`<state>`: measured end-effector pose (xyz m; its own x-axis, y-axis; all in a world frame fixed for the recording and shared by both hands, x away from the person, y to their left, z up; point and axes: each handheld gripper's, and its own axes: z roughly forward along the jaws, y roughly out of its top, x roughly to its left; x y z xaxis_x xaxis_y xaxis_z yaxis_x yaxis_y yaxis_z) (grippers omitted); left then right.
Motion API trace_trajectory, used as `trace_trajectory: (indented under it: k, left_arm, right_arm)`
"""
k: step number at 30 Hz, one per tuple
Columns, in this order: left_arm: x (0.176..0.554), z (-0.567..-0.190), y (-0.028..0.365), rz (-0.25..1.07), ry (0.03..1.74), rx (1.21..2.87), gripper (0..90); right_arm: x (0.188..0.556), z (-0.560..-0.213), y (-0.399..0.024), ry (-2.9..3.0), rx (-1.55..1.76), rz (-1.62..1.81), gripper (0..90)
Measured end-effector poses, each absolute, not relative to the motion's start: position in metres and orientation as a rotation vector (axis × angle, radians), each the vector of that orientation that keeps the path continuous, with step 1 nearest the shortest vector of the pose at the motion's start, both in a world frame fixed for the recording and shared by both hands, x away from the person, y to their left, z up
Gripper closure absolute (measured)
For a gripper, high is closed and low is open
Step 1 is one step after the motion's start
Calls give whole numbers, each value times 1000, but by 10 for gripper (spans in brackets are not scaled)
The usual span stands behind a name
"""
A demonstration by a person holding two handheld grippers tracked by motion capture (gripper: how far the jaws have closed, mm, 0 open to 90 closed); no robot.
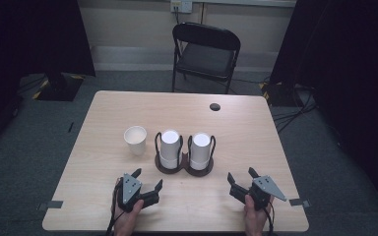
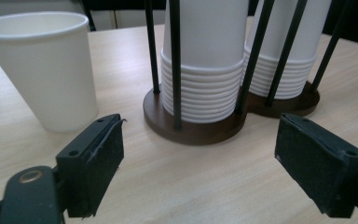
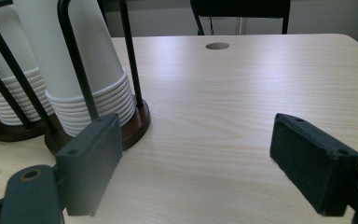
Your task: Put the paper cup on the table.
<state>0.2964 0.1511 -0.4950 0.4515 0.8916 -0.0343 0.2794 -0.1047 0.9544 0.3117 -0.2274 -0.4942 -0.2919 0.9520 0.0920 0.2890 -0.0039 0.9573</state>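
both tongs, left [image 1: 148,181] and right [image 1: 241,176], gape wide and empty near the cup holder [image 1: 184,167].

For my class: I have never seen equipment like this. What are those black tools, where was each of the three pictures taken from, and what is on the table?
No robot here: a person holds a hand-held two-jaw left gripper and right gripper. The high view looks down from above the person's side. The other two pictures come from a camera riding on each gripper, looking along its black jaws. On the light wooden table stand a single white paper cup, upright and open, and beside it a dark double-ring cup holder with black wire posts, carrying two stacks of upside-down white paper cups. Both grippers have their jaws apart and hold nothing. A black folding chair stands beyond the table.
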Motion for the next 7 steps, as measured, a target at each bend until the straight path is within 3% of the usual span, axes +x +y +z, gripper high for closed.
trace_trajectory:
  k: [7]
  left_arm:
    - [294,-496,152,747,1033,1603,157]
  right_arm:
    - [315,-494,-223,1656,1324,1237,160]
